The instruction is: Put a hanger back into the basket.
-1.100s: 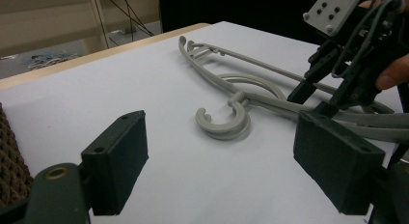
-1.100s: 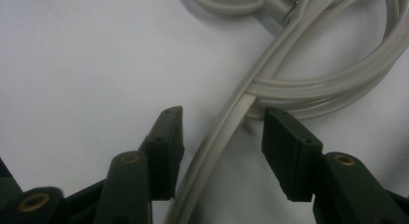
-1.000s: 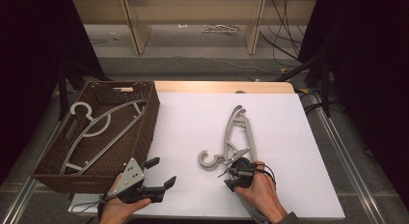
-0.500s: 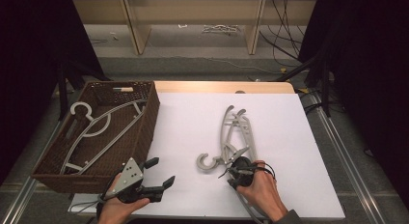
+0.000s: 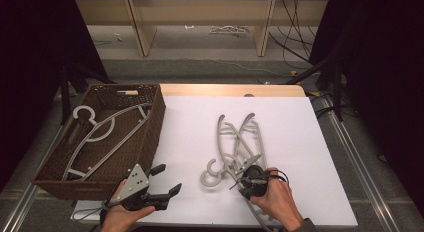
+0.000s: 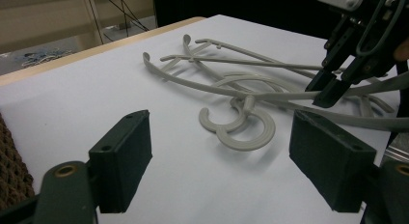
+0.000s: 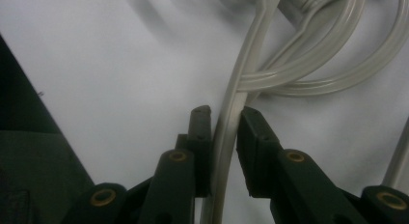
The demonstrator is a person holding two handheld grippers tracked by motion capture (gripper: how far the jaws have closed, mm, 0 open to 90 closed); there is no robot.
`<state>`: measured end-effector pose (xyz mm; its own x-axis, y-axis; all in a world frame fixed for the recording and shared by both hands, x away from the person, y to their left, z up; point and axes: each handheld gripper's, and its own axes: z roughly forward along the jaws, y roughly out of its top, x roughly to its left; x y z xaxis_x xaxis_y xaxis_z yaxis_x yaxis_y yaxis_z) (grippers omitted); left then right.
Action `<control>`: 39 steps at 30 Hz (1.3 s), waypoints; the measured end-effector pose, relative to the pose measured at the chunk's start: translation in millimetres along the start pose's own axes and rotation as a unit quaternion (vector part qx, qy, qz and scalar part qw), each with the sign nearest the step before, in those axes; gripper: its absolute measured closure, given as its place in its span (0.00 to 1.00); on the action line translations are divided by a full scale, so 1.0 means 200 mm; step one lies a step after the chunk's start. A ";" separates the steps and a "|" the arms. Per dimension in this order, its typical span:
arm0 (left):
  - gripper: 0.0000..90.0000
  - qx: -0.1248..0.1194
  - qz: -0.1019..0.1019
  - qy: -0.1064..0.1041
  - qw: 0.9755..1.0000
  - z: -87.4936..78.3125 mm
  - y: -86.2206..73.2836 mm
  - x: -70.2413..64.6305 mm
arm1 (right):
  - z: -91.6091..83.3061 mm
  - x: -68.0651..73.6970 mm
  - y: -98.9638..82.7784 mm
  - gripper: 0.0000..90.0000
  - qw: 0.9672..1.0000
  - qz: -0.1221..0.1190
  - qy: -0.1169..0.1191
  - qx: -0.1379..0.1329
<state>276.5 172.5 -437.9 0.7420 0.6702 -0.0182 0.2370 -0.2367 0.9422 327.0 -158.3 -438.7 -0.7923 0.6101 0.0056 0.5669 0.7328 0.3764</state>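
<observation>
Hangers (image 5: 240, 147): two grey plastic ones lie crossed and tangled on the white desk (image 5: 310, 142), right of centre, hooks (image 6: 238, 127) pointing toward the person's side. A third hanger (image 5: 100, 137) already sits in the brown wicker basket (image 5: 150, 137) at the desk's left edge, so this reads as sorting hangers into the basket, one down, two to go.

Step in hand: the grab. Right claw (image 5: 239, 181) sits at the near end of the pile, just beside the hooks. Its jaws have just been closing, and the right gripper view has one thin hanger arm (image 7: 226, 132) running straight up between them, both pads against it or all but. I call it clenched on that hanger. Bite is on a slim bar, low on the pads.

Left claw (image 5: 162, 181) hovers off the desk near the basket's front corner, jaws spread wide, nothing in them. In its own view the pads (image 6: 123, 161) frame the two hooks from well apart.

Next move, my read: lift the gripped hanger clear, then carry it left over the basket rim. Catch: the two hangers overlap at the hooks and arms, so a straight pull will likely drag the second one along. A slow lift, or the left claw pinning the other hanger, is what it needs. The thin bar may also swivel in the grip.
</observation>
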 end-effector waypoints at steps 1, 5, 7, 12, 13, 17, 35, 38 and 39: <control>0.26 -0.002 -0.001 0.000 1.000 0.00 0.00 0.00 | -0.01 0.00 0.00 0.86 1.000 0.000 0.002 -0.002; 0.26 0.005 0.021 -0.001 1.000 0.01 0.00 0.00 | -0.05 0.03 -0.02 0.87 1.000 -0.018 0.004 -0.011; 0.26 0.002 0.032 -0.004 0.999 0.03 0.01 0.00 | -0.07 0.04 -0.02 0.87 1.000 -0.023 0.005 -0.014; 0.26 0.021 0.056 -0.004 0.998 0.09 0.05 0.02 | -0.11 0.07 -0.02 0.88 0.999 -0.043 0.015 -0.016; 0.28 0.024 0.066 -0.002 0.998 0.12 0.05 0.03 | -0.11 0.07 -0.02 0.88 0.998 -0.052 0.016 -0.016; 0.31 0.059 0.100 -0.008 0.993 0.24 0.09 0.03 | -0.12 0.09 -0.02 0.88 0.998 -0.056 0.023 -0.017; 0.47 0.173 0.271 -0.099 0.942 0.62 0.15 0.01 | -0.18 0.10 -0.03 0.88 0.995 -0.086 0.042 -0.028; 0.45 0.171 0.288 -0.118 0.935 0.64 0.15 0.00 | -0.19 0.10 -0.03 0.88 0.994 -0.093 0.042 -0.029; 0.46 0.175 0.297 -0.120 0.931 0.65 0.15 -0.01 | -0.19 0.10 -0.03 0.88 0.994 -0.094 0.044 -0.028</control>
<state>363.6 72.9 -452.6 0.9162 0.1814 0.3572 -0.1006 -0.7589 0.6434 298.9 -161.0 -406.0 -0.9013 0.4331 0.0110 0.3953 0.8118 0.4298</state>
